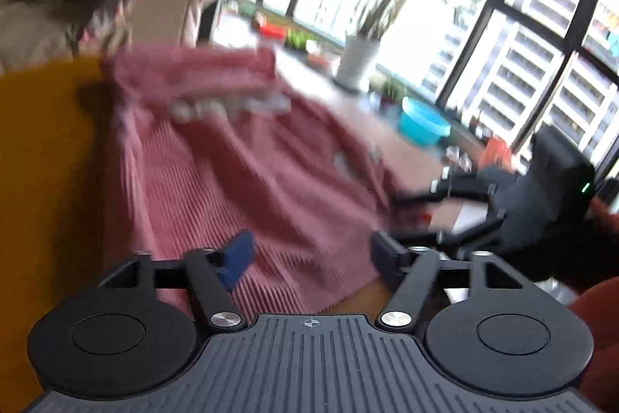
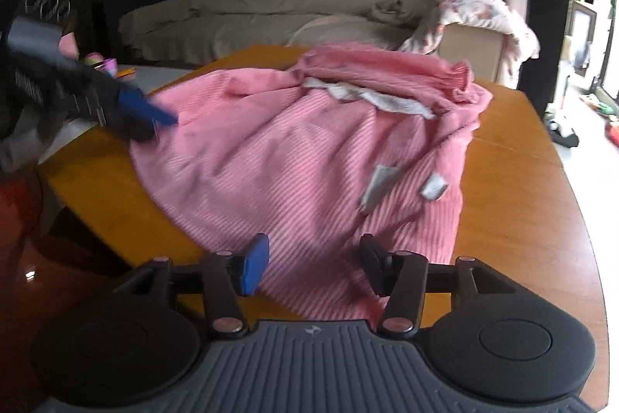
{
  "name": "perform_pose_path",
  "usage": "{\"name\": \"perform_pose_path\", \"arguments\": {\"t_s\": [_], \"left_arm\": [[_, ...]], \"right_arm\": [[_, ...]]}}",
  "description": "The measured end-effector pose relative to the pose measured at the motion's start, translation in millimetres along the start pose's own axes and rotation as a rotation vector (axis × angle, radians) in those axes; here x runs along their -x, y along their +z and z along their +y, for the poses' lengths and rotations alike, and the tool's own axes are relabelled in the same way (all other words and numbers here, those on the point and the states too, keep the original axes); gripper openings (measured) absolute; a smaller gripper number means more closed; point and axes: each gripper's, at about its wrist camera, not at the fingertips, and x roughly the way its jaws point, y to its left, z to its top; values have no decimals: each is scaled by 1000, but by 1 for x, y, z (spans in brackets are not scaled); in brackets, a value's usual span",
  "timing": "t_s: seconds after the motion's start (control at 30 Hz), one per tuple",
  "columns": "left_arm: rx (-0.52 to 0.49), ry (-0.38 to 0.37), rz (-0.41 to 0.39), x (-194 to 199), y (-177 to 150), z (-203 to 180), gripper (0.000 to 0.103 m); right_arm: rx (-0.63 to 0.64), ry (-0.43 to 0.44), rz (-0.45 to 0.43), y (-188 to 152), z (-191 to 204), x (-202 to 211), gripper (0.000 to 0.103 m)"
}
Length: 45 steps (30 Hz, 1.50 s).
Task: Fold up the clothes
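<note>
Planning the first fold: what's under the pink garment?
The pink garment lies on a wooden table, bare around it. Anything beneath the fabric is hidden.

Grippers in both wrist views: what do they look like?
Both the left gripper and the right gripper share one build: ribbed dark grey body with a crosshair mark, two round black discs, black linkage arms with silver bolts, blue-padded fingers.

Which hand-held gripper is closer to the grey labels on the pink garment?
Right. The right hand-held gripper sits open at the garment's near hem, just below the grey labels. The left hand-held gripper is at the opposite edge of the pink garment.
</note>
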Motion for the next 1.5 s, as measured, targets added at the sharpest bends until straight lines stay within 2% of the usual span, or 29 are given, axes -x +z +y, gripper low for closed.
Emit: {"name": "perform_pose_path", "arguments": {"t_s": [0.07, 0.17, 0.3, 0.43, 0.5, 0.53, 0.57, 0.6, 0.67, 0.73, 0.8, 0.9, 1.03, 1.1, 1.13, 1.2, 1.23, 1.27, 1.3, 1.4, 1.5], "left_arm": [[39, -2, -39, 14, 3, 7, 96], [92, 13, -84, 28, 6, 17, 96], [129, 141, -54, 9, -5, 27, 97], [166, 269, -25, -10, -16, 36, 94], [184, 333, -10, -20, -22, 41, 73], [201, 345, -11, -23, -24, 44, 43], [205, 335, -27, -22, -23, 44, 20], [193, 322, -50, -21, -21, 41, 14], [150, 288, -82, -19, -16, 32, 13], [52, 227, -78, -22, -11, 15, 13], [3, 164, -37, -32, -10, 3, 14], [30, 106, 24, -49, -18, 2, 16], [137, 43, 20, -49, -26, 12, 30], [221, -19, 13, -44, -29, 22, 43], [256, -50, 7, -43, -30, 26, 52], [315, -106, -5, -43, -31, 31, 69], [332, -129, -10, -44, -31, 31, 82], [333, -139, -15, -44, -31, 29, 89], [319, -136, -16, -45, -30, 25, 91], [254, -109, -14, -48, -29, 10, 96], [226, -94, -10, -51, -28, 3, 99]], "right_arm": [[-46, 18, -27, 6, -7, 11, 52], [-94, -8, -100, 18, -17, 27, 55], [-89, -68, -140, 23, -22, 28, 63], [-133, -104, -143, 20, -30, 24, 64], [-164, -113, -150, 15, -35, 25, 67], [-178, -120, -153, 13, -37, 26, 68], [-189, -130, -155, 11, -39, 27, 68], [-199, -140, -157, 9, -42, 29, 68], [-223, -167, -161, 6, -47, 31, 68], [-253, -198, -166, 2, -53, 33, 68], [-294, -237, -168, -3, -60, 32, 68], [-376, -282, -160, -14, -72, 29, 68], [-462, -294, -156, -28, -82, 24, 67], [-492, -280, -169, -32, -83, 20, 49], [-509, -268, -178, -32, -84, 17, 44], [-540, -250, -196, -32, -85, 12, 23], [-544, -248, -198, -31, -85, 9, 17], [-525, -256, -196, -28, -83, 7, 10], [-485, -261, -198, -23, -78, 5, 7], [-290, -234, -212, -4, -50, 7, 5], [-98, -186, -155, 9, -20, 1, 5]]}}
